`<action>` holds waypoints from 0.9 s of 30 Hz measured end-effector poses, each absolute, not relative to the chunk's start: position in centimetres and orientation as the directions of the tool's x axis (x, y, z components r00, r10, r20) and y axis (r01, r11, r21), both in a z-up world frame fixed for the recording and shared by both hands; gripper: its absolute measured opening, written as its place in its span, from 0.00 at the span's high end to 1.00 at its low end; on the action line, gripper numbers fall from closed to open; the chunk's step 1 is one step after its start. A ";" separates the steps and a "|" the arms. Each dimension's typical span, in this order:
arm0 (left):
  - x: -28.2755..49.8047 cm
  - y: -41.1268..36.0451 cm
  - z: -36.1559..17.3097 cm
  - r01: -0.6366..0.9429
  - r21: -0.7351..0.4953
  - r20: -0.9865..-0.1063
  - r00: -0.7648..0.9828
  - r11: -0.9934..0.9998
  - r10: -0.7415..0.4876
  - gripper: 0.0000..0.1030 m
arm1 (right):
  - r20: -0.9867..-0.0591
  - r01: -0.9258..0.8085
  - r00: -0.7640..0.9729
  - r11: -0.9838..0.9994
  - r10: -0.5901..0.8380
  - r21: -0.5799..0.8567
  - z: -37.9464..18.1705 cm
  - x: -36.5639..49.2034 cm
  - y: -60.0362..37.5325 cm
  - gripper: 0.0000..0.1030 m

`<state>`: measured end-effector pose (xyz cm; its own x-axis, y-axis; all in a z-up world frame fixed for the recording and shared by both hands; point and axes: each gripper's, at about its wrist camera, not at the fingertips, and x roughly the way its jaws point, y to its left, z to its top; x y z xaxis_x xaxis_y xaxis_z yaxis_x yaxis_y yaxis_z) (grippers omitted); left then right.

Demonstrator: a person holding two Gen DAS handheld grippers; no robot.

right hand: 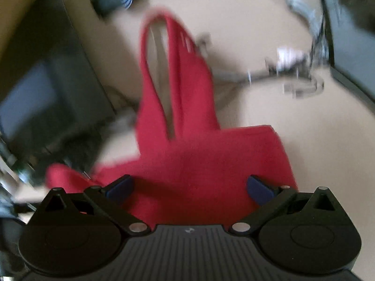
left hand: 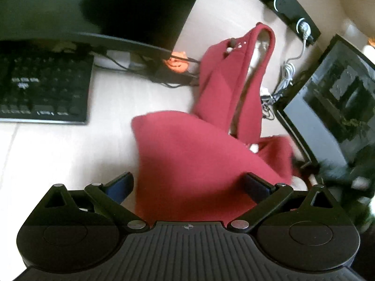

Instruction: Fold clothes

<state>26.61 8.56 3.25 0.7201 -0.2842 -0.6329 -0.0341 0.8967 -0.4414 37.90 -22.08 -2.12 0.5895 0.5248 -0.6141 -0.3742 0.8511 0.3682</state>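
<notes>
A red hooded garment [left hand: 201,149] lies on a pale desk [left hand: 70,154], its hood [left hand: 243,75] stretched toward the far side. My left gripper [left hand: 189,185] hovers over the garment's near part with its jaws wide apart and nothing between them. In the right wrist view the same red garment [right hand: 199,159] fills the middle, blurred, with the hood [right hand: 173,75] pointing away. My right gripper [right hand: 189,186] is open above the cloth, blue pads [right hand: 257,187] spread to either side. Whether the fingers touch the fabric is unclear.
A black keyboard [left hand: 44,89] sits at the left, under a dark monitor [left hand: 131,11]. A small orange figure [left hand: 177,62] and cables [left hand: 286,77] lie beyond the garment. A laptop screen [left hand: 332,98] stands at the right. A black bar with round knobs [left hand: 281,2] runs along the back.
</notes>
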 end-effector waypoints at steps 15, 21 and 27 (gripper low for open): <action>27.1 9.2 3.8 -0.035 -0.470 -0.595 0.751 0.882 -0.287 0.06 | -0.525 -0.348 0.722 0.892 0.451 0.288 1.3 37.3 -28.0 0.00; 28.1 8.7 4.0 -0.050 -0.431 -0.625 0.737 0.901 -0.258 0.37 | -0.579 -0.168 0.689 0.874 0.435 0.457 -1.7 39.4 -31.6 0.00; 29.2 7.0 8.7 0.036 -0.342 -0.578 0.780 0.939 -0.241 0.83 | -0.568 -0.228 0.673 0.863 0.474 0.451 -1.7 38.3 -30.5 0.00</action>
<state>29.23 7.02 8.68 0.7796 -0.2410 -0.5780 0.0364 0.9389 -0.3423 38.31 -30.46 -1.68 0.6728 0.4743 -0.5678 -0.2279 0.8631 0.4508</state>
